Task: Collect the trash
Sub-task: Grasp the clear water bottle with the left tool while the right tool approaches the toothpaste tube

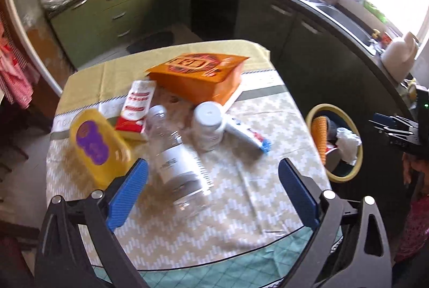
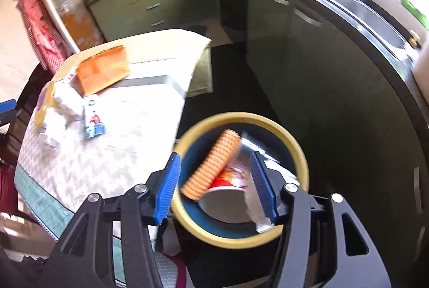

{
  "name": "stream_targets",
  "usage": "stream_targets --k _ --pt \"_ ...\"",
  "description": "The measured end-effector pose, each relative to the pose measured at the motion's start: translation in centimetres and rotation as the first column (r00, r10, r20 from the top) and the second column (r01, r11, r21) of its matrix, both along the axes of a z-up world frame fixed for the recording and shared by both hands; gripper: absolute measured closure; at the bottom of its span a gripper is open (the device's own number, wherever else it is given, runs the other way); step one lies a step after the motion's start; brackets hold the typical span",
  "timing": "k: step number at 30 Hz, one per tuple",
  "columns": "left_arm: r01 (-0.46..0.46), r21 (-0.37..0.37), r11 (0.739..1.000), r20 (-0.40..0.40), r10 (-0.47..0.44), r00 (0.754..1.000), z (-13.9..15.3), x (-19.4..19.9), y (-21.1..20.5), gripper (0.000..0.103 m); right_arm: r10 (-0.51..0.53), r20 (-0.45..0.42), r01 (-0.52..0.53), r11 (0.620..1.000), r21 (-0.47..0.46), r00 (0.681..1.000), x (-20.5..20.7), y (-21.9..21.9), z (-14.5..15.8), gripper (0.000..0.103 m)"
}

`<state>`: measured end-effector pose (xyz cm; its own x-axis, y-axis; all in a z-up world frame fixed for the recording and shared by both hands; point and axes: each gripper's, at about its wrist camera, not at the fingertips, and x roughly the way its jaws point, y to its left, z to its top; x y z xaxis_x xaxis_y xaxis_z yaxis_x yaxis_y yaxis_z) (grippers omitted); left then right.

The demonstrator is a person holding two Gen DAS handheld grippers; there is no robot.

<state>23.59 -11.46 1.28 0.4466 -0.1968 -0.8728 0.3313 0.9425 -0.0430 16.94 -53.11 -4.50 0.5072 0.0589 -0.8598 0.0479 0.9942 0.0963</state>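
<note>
Now both empty: left gripper (image 1: 213, 187) wide above the table's plastic bottle (image 1: 175, 156), right gripper (image 2: 214, 189) half-open over the bin (image 2: 292, 143).

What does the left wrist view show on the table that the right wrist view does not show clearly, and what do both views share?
Only the left wrist view shows the clear plastic bottle lying on the tablecloth, the white jar and the red-and-white carton sharply, between the open left gripper.

Only the right wrist view looks down into the bin past the open right gripper, showing the red-and-white cup inside it.

Both show the orange box, the yellow-rimmed bin beside the table and the orange ridged roll in it.
</note>
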Motion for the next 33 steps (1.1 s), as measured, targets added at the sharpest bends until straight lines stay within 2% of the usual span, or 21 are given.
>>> stream_targets --k 4,8,15,17,20,23,27,28,29,30,33 --pt "-0.087 0.093 0.992 -0.089 0.095 0.991 -3.0 2.3 1.3 0.012 0.095 -0.002 -0.095 0.995 -0.016 0.995 2.0 4.2 0.8 0.048" --pt "-0.163 0.194 0.967 -0.119 0.188 0.975 -4.7 4.6 1.0 0.012 0.169 -0.023 -0.17 0.985 -0.024 0.985 3.4 7.3 0.7 0.048" --pt "-0.241 0.287 0.927 -0.226 0.31 0.924 -7.4 7.2 0.9 0.012 0.219 -0.058 -0.221 0.975 -0.021 0.974 3.7 9.1 -0.4 0.048" --pt "-0.246 0.294 0.924 -0.271 0.327 0.905 -8.4 7.3 0.8 0.013 0.222 -0.064 -0.224 0.974 -0.018 0.973 3.8 9.0 -0.8 0.048" --pt "-0.251 0.289 0.924 -0.292 0.335 0.896 -9.1 7.4 0.5 0.017 0.224 -0.071 -0.225 0.974 -0.01 0.972 4.0 8.6 -1.3 0.048" --pt "-0.26 0.291 0.921 -0.321 0.35 0.88 -9.9 7.7 0.3 0.027 0.228 -0.08 -0.229 0.973 -0.003 0.97 3.9 8.4 -1.7 0.048" --pt "-0.256 0.302 0.918 -0.37 0.36 0.856 -11.5 7.9 0.1 0.03 0.228 -0.09 -0.229 0.973 -0.005 0.97 3.7 8.0 -2.0 0.048" --pt "-0.254 0.298 0.92 -0.39 0.361 0.847 -12.1 7.9 0.2 0.034 0.224 -0.091 -0.226 0.974 -0.007 0.97 3.7 7.9 -2.0 0.048" --pt "-0.251 0.29 0.924 -0.412 0.357 0.838 -12.7 7.8 0.4 0.044 0.222 -0.091 -0.224 0.975 -0.006 0.971 3.6 7.9 -2.0 0.048" --pt "-0.249 0.288 0.925 -0.423 0.356 0.834 -13.0 7.7 0.5 0.044 0.223 -0.091 -0.225 0.974 -0.006 0.97 3.6 8.0 -1.9 0.048" --pt "-0.244 0.24 0.94 -0.416 0.326 0.849 -12.7 7.1 1.1 0.044 0.243 -0.088 -0.244 0.97 -0.01 0.966 3.8 9.0 -1.4 0.048"
